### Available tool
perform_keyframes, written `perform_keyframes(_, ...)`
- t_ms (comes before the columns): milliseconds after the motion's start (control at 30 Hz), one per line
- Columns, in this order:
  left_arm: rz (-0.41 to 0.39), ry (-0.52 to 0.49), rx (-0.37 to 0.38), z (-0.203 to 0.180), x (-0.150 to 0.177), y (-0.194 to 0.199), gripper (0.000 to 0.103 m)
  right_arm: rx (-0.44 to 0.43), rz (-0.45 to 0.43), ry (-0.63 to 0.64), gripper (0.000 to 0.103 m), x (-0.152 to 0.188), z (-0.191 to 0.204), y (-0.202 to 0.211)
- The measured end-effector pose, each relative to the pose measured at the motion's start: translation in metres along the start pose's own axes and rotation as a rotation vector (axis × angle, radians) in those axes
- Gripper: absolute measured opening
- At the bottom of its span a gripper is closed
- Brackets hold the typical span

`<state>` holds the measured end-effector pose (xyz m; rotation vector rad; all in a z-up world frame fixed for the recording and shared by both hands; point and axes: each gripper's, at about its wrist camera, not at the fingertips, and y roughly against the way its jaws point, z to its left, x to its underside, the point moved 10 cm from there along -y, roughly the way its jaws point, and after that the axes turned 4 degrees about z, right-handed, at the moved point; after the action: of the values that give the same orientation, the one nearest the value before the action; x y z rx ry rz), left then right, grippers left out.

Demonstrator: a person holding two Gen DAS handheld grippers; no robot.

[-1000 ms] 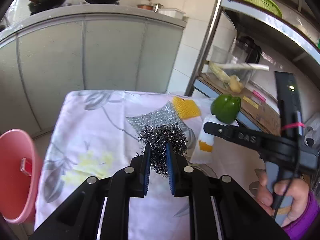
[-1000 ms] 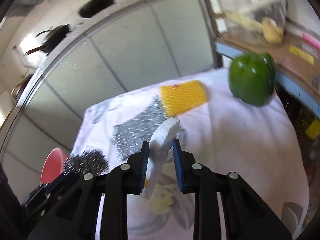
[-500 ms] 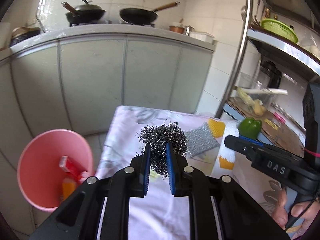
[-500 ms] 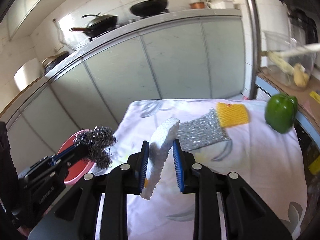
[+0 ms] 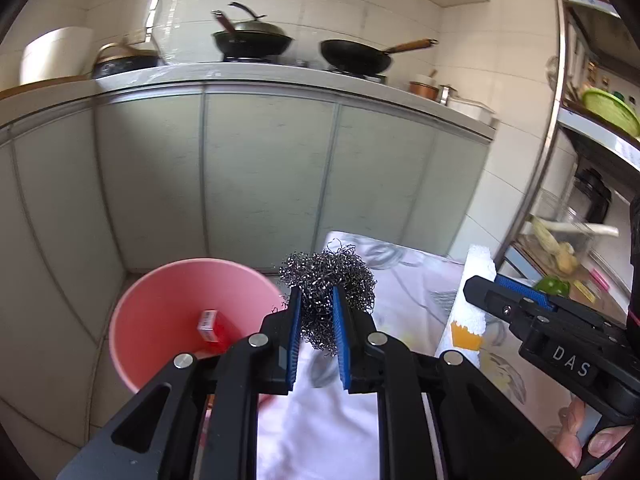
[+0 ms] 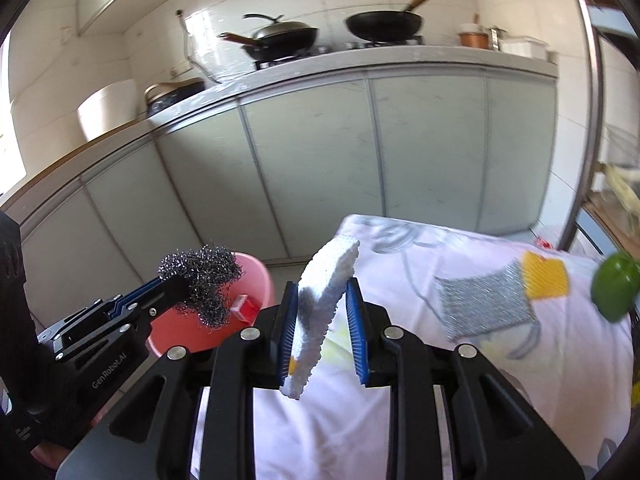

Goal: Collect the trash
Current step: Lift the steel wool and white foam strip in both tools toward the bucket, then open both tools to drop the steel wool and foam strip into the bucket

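My left gripper [image 5: 316, 308] is shut on a ball of steel wool [image 5: 329, 280], held in the air at the table's left edge, just right of a pink bin [image 5: 160, 312] on the floor. A red packet [image 5: 210, 326] lies inside the bin. My right gripper [image 6: 322, 308] is shut on a white foam piece [image 6: 324, 284] with an orange patch, above the floral tablecloth [image 6: 420, 360]. The right wrist view shows the left gripper [image 6: 176, 284] and steel wool [image 6: 204, 276] over the pink bin's [image 6: 256, 276] rim. In the left wrist view the right gripper [image 5: 480, 284] holds the foam piece [image 5: 474, 292].
A silver and yellow scouring pad [image 6: 500, 296] and a green pepper [image 6: 614, 286] lie on the table's right side. Grey cabinets [image 5: 260, 184] with pans [image 5: 252, 42] on the counter stand behind. A metal shelf rack [image 5: 552, 120] rises at the right. A hand [image 5: 600, 446] grips the right handle.
Both grippers have swung left and risen a little with their loads. The steel wool has gone from over the table's middle to its left edge beside the pink bin.
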<state>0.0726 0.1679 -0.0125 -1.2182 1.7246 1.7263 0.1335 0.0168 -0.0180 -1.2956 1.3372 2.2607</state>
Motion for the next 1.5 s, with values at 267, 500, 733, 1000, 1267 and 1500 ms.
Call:
perform_keyframes(267,-0.017,0.065,-0.095,0.053,-0.003,0.005,0.015,-0.054,-0.001,0.093,0.025,-0.01,0.049,-0.019)
perform_keyframes(500,-0.005,0.114,-0.148,0.086,-0.002,0.001,0.015,-0.087,-0.003,0.147,0.025,-0.015,0.081,-0.035)
perform_keyframes(733,0.024,0.142,-0.198,0.111,0.006,-0.009,0.015,-0.117,0.005,0.186,0.025,-0.016,0.106,-0.058)
perform_keyframes(1000,0.069,0.154,-0.25,0.131,0.021,-0.029,0.015,-0.121,0.033,0.224,0.025,-0.007,0.123,-0.088)
perform_keyframes(1267,0.114,0.156,-0.289,0.146,0.036,-0.047,0.015,-0.114,0.078,0.242,0.025,0.006,0.127,-0.113)
perform_keyframes(1500,0.155,0.159,-0.304,0.155,0.047,-0.062,0.015,-0.111,0.12,0.237,0.025,0.017,0.123,-0.132)
